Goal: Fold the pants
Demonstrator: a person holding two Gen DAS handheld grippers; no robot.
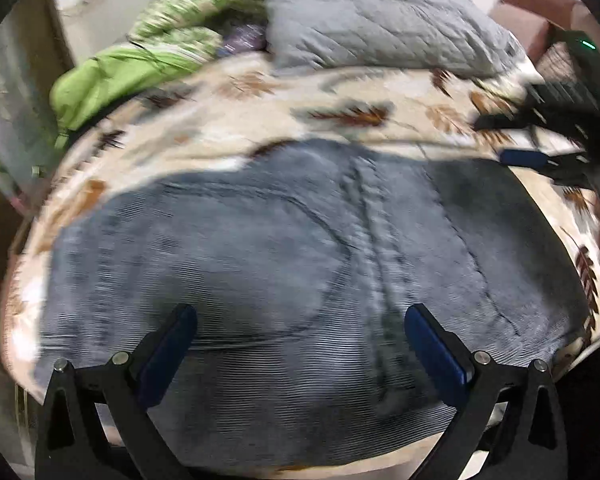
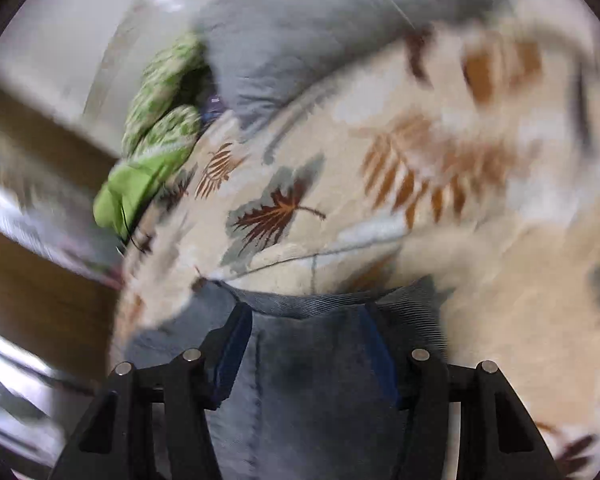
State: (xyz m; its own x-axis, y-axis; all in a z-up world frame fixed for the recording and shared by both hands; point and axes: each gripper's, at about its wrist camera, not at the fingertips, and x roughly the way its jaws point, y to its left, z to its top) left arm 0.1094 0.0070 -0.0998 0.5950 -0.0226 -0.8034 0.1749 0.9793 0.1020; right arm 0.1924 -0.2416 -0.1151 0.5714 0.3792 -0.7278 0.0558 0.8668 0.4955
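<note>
Grey-blue jeans (image 1: pixel 280 240) lie spread flat on a leaf-patterned bed sheet (image 1: pixel 340 92), filling the middle of the left wrist view. My left gripper (image 1: pixel 300 312) hovers over their near part, jaws wide open and empty. My right gripper (image 1: pixel 508 140) is at the jeans' far right corner. In the right wrist view the right gripper (image 2: pixel 306 308) stands about half open, with the hem of the jeans (image 2: pixel 312 380) lying between its fingers. Fabric partly covers its right finger, and I see no pinch. Both views are blurred.
A grey quilted pillow (image 1: pixel 380 20) lies at the head of the bed, with a green blanket (image 1: pixel 112 76) bunched at the far left. A reddish seat (image 1: pixel 540 4) stands past the bed's right side. Wooden furniture (image 2: pixel 40 280) borders the bed's left edge.
</note>
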